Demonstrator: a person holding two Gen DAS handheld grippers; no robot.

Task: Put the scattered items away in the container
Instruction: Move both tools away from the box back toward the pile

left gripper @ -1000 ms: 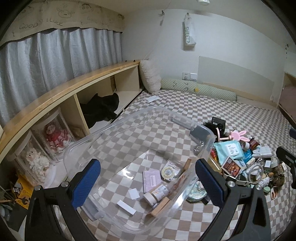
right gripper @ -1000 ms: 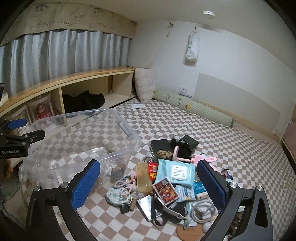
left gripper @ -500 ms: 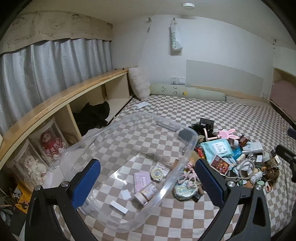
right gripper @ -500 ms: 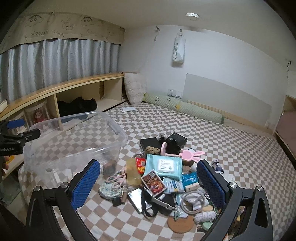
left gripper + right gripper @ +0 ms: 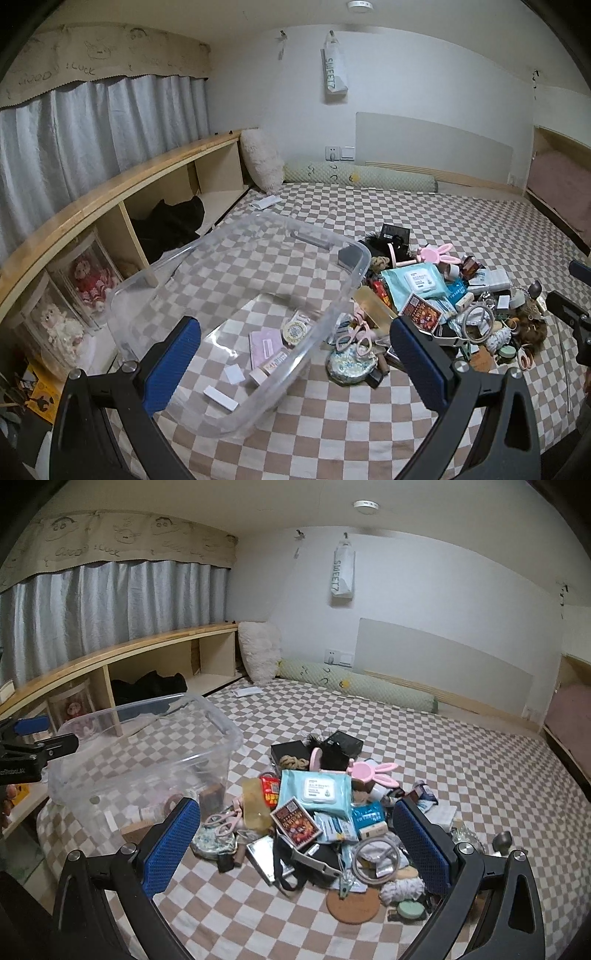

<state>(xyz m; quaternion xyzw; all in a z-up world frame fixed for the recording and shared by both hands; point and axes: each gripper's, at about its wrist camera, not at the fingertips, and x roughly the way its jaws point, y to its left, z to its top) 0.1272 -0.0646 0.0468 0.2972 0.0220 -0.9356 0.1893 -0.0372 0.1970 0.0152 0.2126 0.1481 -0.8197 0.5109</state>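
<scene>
A clear plastic bin [image 5: 354, 280] stands on the checkered bed and holds a few small items, among them a pink card [image 5: 266, 343]. It also shows in the right wrist view [image 5: 207, 709]. A heap of scattered items lies to its right, with a light-blue wipes pack [image 5: 314, 786], a pink bunny mirror [image 5: 373, 770] and a red card [image 5: 295, 821]. My left gripper [image 5: 295, 354] is open and empty above the bin's near end. My right gripper [image 5: 297, 840] is open and empty above the heap.
A wooden shelf unit [image 5: 110, 199] runs along the left with dolls in clear cases [image 5: 88, 277] and a black bag [image 5: 173, 221]. A white pillow [image 5: 258, 653] and a green bolster [image 5: 354, 686] lie by the far wall.
Both grippers have pulled back and risen, so the bin and the heap look smaller and farther. Both stay open and empty. Nothing on the bed has moved.
</scene>
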